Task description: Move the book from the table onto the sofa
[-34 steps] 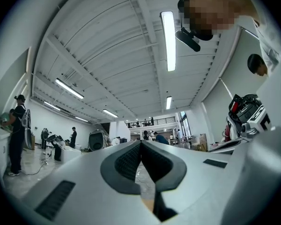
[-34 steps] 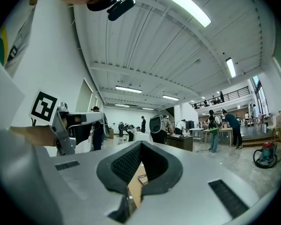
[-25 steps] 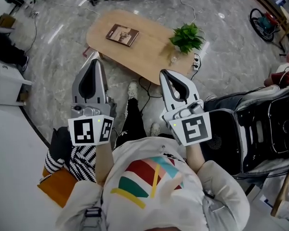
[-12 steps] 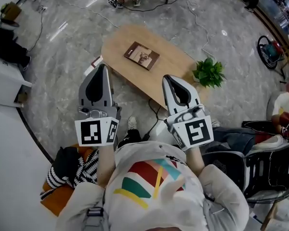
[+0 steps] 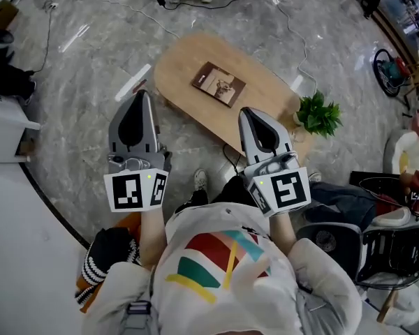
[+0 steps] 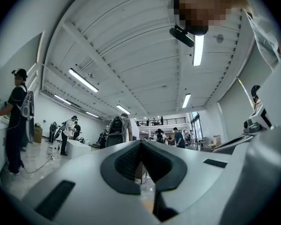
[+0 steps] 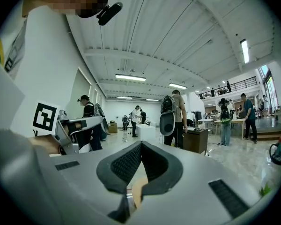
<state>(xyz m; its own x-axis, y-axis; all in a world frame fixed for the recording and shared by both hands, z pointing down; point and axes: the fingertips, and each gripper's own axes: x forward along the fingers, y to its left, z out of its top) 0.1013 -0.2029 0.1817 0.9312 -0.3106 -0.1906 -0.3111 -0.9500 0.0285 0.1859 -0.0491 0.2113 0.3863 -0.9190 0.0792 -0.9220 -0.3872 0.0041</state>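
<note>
A brown book (image 5: 218, 84) lies flat on the oval wooden table (image 5: 181, 65), seen in the head view ahead of both grippers. My left gripper (image 5: 139, 96) hovers over the floor short of the table's near left edge, jaws shut with nothing in them. My right gripper (image 5: 252, 113) is level with the table's near edge, jaws shut and empty too. In the left gripper view my left gripper (image 6: 141, 142) and in the right gripper view my right gripper (image 7: 140, 144) show their tips meeting; the book is not in either view. No sofa is in sight.
A potted green plant (image 5: 318, 114) stands at the table's right end. Cables (image 5: 227, 159) run across the marble floor under the table. A black chair (image 5: 384, 243) is at my right, a striped cloth (image 5: 105, 257) at my lower left. Several people (image 7: 176, 116) stand in the hall.
I have moved toward the table: the table and book have shifted right and nearer in the head view, and both grippers now sit close to its near edge. Both stay shut.
</note>
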